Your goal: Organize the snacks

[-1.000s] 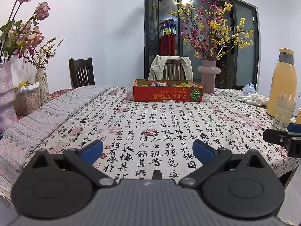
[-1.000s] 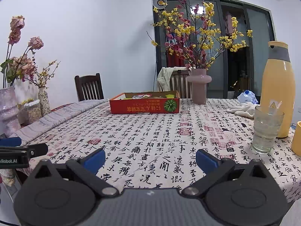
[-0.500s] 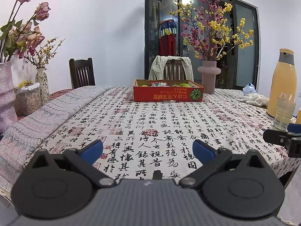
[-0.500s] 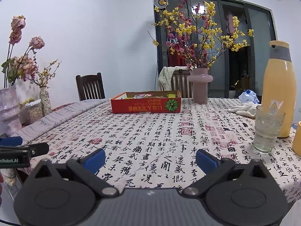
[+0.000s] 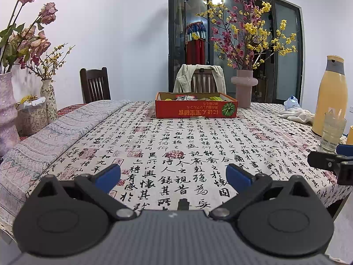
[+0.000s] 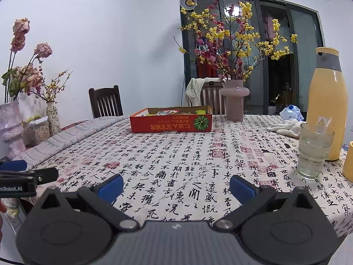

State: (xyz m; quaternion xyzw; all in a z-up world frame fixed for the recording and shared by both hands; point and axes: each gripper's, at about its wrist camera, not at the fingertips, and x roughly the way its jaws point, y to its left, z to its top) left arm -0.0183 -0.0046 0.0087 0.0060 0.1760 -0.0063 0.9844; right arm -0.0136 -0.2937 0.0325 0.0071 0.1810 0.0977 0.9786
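A shallow red cardboard box (image 5: pixel 196 110) (image 6: pixel 171 123) with several snack packets inside stands at the far side of the table. My left gripper (image 5: pixel 173 174) hovers at the near table edge, open, nothing between its blue pads. My right gripper (image 6: pixel 176 186) is likewise open and holds nothing, far from the box. Each gripper shows at the edge of the other's view: the right gripper's finger (image 5: pixel 331 161) on the right of the left wrist view, the left gripper's finger (image 6: pixel 28 175) on the left of the right wrist view.
The table carries a calligraphy-print cloth (image 5: pixel 176 145). A glass (image 6: pixel 314 152) and a tall yellow flask (image 6: pixel 327 103) stand at the right. A pink vase of flowers (image 6: pixel 235 99) is behind the box, a white cloth (image 6: pixel 286 128) is beside it, vases (image 5: pixel 7 110) stand at the left, and chairs are beyond.
The right wrist view has shifted slightly: the box and vase sit a little further right. The left gripper has hardly moved. Both stay open.
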